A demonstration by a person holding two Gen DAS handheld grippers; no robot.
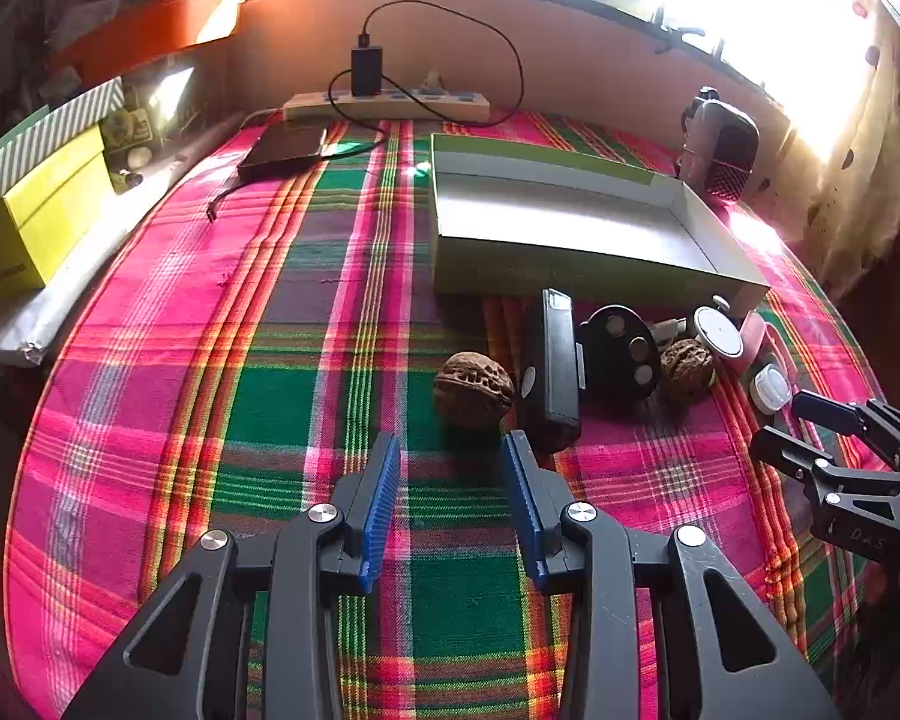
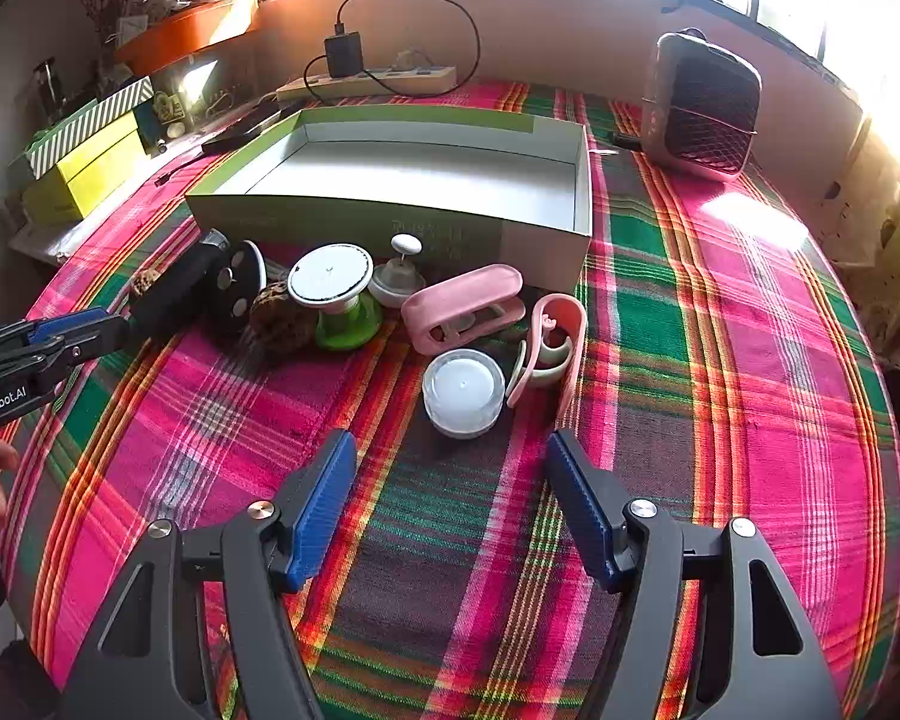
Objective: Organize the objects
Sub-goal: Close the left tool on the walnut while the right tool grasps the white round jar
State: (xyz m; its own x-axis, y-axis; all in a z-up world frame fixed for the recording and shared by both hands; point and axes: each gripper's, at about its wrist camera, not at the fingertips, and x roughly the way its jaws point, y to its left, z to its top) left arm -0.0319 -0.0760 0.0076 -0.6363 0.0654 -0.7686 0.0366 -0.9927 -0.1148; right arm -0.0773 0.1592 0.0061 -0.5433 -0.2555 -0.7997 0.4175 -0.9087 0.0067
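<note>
- Right tool [image 2: 450, 462]: lower centre of its frame, jaws wide, holding nothing; small white jar [image 2: 463, 391] just beyond its tips.
- Left tool [image 1: 453, 456]: lower centre, jaws apart, empty; walnut [image 1: 474, 391] just ahead, untouched.
- Row of small items: black case [image 1: 551, 360], pink holder [image 2: 463, 307], mid-frame on the plaid tabletop [image 2: 720, 360].
- Box [image 2: 390, 222]: beyond the row, looks empty; sorting seems barely begun.

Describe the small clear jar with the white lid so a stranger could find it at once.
Start at the big open box on the plaid cloth and look at the clutter along its near wall. The jar stands nearest the right gripper, beside a pink looped strap. It alone is a squat, clear round pot with a flat white lid.
</note>
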